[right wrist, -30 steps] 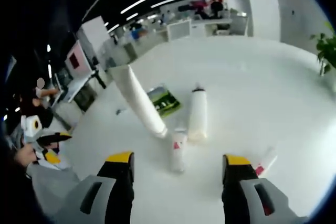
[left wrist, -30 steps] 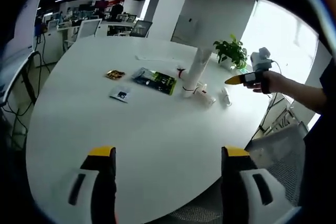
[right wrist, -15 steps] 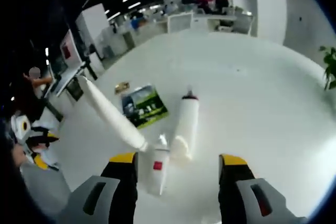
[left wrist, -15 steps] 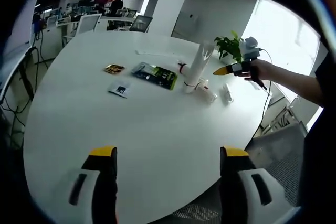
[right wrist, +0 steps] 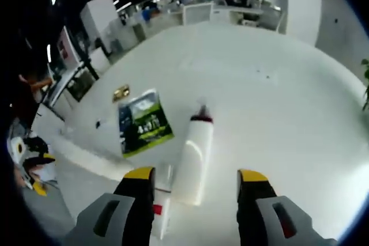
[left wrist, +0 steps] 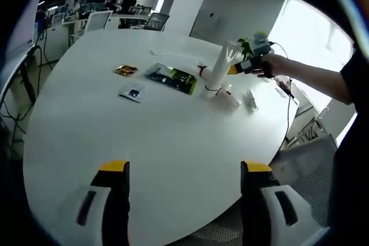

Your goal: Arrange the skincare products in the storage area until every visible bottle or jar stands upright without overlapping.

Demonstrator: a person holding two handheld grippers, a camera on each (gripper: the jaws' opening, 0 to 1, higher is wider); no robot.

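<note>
We are holding the right gripper with its fingers spread, just over a white bottle lying on its side on the round white table, dark cap pointing away. A smaller tube is lying beside it, next to a green packet. The left gripper is hanging open near the table edge, and from there we are seeing a tall white tube standing tilted and a small gold sachet.

Open left gripper over white table, right gripper beside upright white tube, green packet nearby
</note>
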